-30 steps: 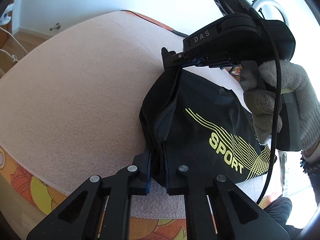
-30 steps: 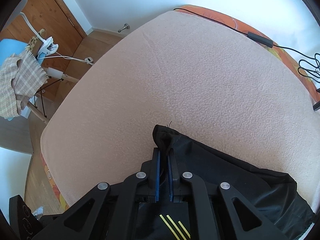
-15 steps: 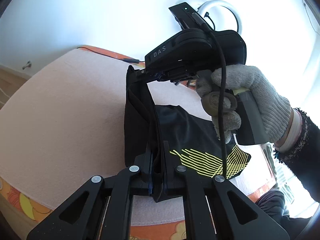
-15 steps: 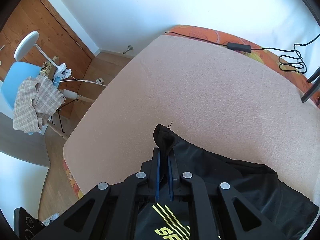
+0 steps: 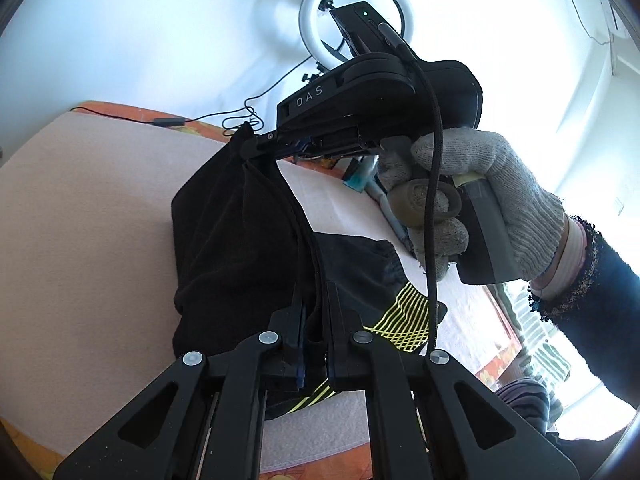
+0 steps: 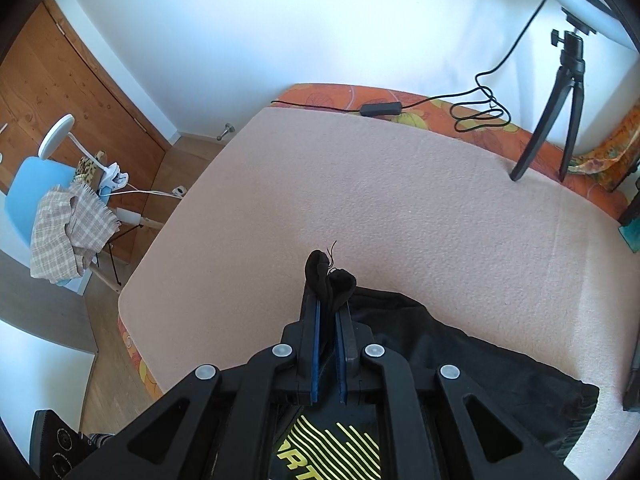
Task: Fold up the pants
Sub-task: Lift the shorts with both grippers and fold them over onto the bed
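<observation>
Pants: black pants (image 5: 240, 240) with yellow print, one end raised off the bed (image 6: 400, 184), the other end lying on the bed blanket toward the bed's near edge.
Left gripper: left gripper (image 5: 314, 332) is pressed together on a bunch of the pants' raised edge; black cloth fills the gap between its fingers.
Right gripper: right gripper (image 6: 328, 308) is likewise pinching that edge at another corner; a tuft of cloth and a loose thread stick out past its fingertips. In the left wrist view it (image 5: 256, 146) sits above and beyond the left gripper, held by a gloved hand (image 5: 480, 200).
Long axis: the held edge runs taut from one gripper to the other; the pants hang down from it as a slack sheet.
Key relation: seen from the pants, open bed stretches away ahead of both grippers toward the tripod (image 6: 556, 104) and the cable (image 6: 472, 108) at the far edge; the part lying on the bed is behind and under the grippers.
Nearer hand: neither is clearly nearer the lying part; both hold the same edge.
Judgement: the fold probably turns on which way the raised edge is laid over the lying part, with both corners carried level so the layers land square.
Risk: the slack middle may bunch.
</observation>
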The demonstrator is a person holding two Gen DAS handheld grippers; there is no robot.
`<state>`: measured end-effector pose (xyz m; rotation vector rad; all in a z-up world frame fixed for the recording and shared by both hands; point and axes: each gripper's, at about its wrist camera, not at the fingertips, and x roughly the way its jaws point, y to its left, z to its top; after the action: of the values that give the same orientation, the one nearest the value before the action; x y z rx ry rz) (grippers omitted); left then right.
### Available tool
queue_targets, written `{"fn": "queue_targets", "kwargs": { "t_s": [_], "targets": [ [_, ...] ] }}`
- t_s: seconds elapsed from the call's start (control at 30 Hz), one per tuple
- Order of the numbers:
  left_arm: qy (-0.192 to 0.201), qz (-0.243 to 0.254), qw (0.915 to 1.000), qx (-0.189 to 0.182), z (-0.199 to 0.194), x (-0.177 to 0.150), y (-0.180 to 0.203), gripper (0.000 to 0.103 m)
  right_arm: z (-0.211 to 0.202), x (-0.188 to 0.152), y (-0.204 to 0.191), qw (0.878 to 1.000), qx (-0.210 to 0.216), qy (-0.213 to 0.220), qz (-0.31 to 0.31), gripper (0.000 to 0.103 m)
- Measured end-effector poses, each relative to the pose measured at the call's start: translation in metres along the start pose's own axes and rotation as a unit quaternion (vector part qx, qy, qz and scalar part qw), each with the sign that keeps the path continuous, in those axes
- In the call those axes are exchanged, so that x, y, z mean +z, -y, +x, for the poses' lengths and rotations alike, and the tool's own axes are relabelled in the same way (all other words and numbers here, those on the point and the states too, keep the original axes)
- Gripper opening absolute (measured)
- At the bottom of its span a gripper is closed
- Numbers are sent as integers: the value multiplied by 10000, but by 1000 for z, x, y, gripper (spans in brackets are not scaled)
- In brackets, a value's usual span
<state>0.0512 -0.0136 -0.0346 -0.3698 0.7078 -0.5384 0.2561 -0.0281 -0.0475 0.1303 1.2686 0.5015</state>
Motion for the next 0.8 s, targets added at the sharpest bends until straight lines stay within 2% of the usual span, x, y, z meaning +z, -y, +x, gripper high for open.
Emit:
{"fn": "queue_targets", "kwargs": {
  "t_s": [0.4, 0.8],
  "targets": [
    [-381, 274, 9971, -604, 53, 9, 37, 6, -40, -31, 81, 9991, -254, 144, 312, 4],
    [-864, 566, 9900, -964, 139, 14, 75, 6, -63, -75, 172, 9951, -370, 204, 895, 4]
  ]
}}
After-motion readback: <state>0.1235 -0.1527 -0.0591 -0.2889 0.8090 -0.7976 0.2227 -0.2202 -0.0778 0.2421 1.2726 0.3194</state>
